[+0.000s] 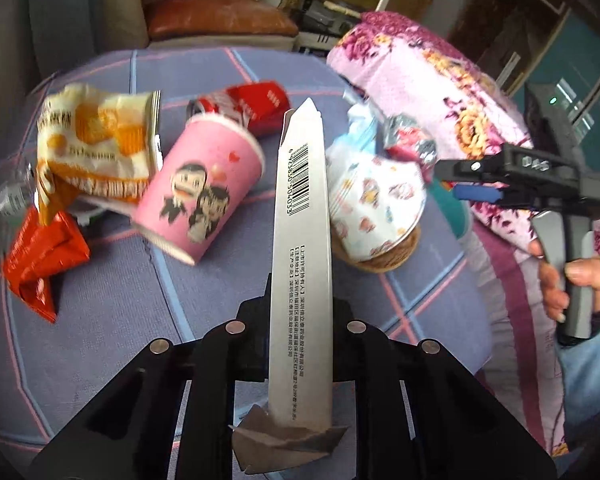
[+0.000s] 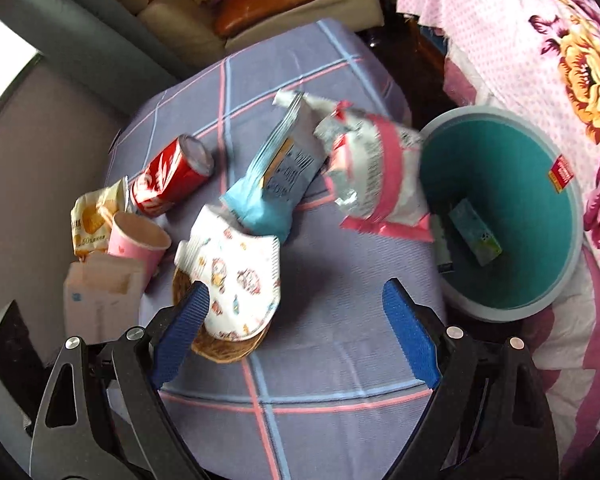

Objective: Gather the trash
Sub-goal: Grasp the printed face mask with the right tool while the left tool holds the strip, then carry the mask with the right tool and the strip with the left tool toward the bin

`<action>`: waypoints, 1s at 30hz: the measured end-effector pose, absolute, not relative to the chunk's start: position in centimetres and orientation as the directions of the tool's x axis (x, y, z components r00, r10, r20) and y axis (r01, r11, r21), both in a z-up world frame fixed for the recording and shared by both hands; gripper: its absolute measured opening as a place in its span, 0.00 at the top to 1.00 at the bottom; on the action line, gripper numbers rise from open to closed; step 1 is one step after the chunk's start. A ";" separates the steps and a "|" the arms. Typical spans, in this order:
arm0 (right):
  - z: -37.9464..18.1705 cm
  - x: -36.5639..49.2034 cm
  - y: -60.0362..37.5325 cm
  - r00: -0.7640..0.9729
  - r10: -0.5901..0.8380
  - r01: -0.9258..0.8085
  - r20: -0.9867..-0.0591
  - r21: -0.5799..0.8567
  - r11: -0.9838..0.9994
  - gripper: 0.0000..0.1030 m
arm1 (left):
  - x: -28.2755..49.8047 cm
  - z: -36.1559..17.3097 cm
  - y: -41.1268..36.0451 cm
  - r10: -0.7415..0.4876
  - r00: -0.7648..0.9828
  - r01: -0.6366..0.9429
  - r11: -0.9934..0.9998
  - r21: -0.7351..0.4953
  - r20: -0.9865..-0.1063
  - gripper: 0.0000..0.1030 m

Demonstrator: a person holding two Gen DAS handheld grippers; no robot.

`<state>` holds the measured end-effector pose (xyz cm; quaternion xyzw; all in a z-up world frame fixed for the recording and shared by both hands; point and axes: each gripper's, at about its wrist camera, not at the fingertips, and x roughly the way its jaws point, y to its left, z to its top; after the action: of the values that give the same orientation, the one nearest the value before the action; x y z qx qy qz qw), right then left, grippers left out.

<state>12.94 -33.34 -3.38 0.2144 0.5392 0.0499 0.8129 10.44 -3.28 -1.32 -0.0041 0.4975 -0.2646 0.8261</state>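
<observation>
Up close in the left wrist view, the left gripper (image 1: 300, 320) clamps a flattened white carton (image 1: 302, 248) above the table (image 1: 140, 320), near a pink cup (image 1: 204, 188). From the right wrist, the right gripper (image 2: 296, 332) gapes empty over the table beside a teal bin (image 2: 540, 208).

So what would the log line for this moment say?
left gripper: shut on white carton | right gripper: open, empty | teal bin: holds green box | bed: litter remains
</observation>
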 end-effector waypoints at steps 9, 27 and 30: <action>-1.5 14.8 -34.7 0.452 0.268 0.154 -0.851 0.370 0.916 0.18 | 13.2 2.2 -3.0 -0.466 0.441 0.418 0.863 -0.283 -0.767 0.84; -3.9 14.2 -27.7 0.413 0.265 0.033 -0.871 0.305 0.952 0.85 | 14.1 1.9 -0.3 -0.471 0.460 0.374 0.872 -0.317 -0.753 0.83; -2.4 13.8 -26.8 0.456 0.235 -0.005 -0.858 0.262 0.965 0.94 | 13.7 2.0 0.0 -0.471 0.464 0.371 0.872 -0.319 -0.750 0.83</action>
<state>13.76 -26.81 -2.38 0.1116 0.5166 0.0709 0.8460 13.70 0.03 1.97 -0.0551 0.4552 -0.2467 0.8537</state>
